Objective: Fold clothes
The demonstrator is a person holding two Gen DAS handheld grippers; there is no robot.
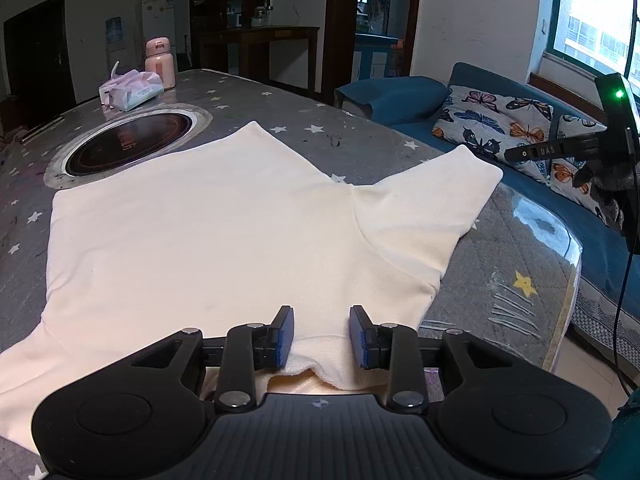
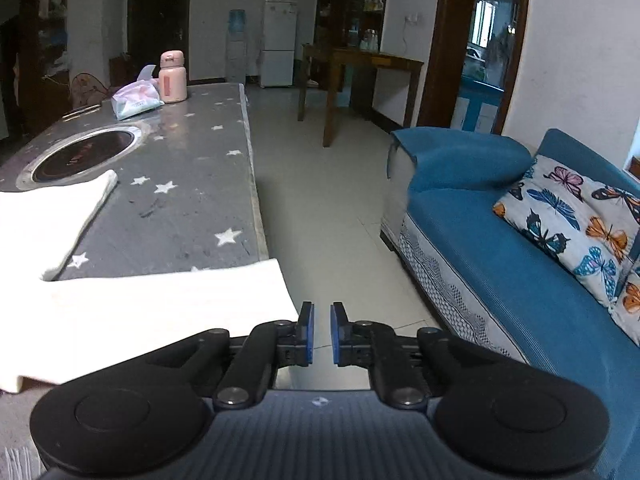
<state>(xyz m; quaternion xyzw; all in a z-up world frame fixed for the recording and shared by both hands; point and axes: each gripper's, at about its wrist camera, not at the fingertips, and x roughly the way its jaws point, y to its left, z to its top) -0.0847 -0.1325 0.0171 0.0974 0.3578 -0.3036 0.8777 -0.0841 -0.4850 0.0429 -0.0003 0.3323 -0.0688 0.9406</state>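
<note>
A cream T-shirt (image 1: pixel 208 232) lies spread flat on the grey star-patterned table (image 1: pixel 360 140), one sleeve (image 1: pixel 432 200) reaching toward the right edge. My left gripper (image 1: pixel 321 336) is open just above the shirt's near end, with the collar edge (image 1: pixel 320 368) lying between its blue pads, not clamped. In the right wrist view the sleeve (image 2: pixel 180 300) lies just left of my right gripper (image 2: pixel 322 332). That gripper hovers past the table's edge over the floor, its pads a narrow gap apart with nothing between them. Its black body (image 1: pixel 608 152) shows at the far right.
A round cooktop (image 1: pixel 128 144) is set into the table beyond the shirt. A tissue pack (image 1: pixel 132 90) and a pink bottle (image 1: pixel 160 62) stand at the far end. A blue sofa (image 2: pixel 480 240) with butterfly cushions (image 2: pixel 568 220) lies right, across a strip of tiled floor (image 2: pixel 320 200).
</note>
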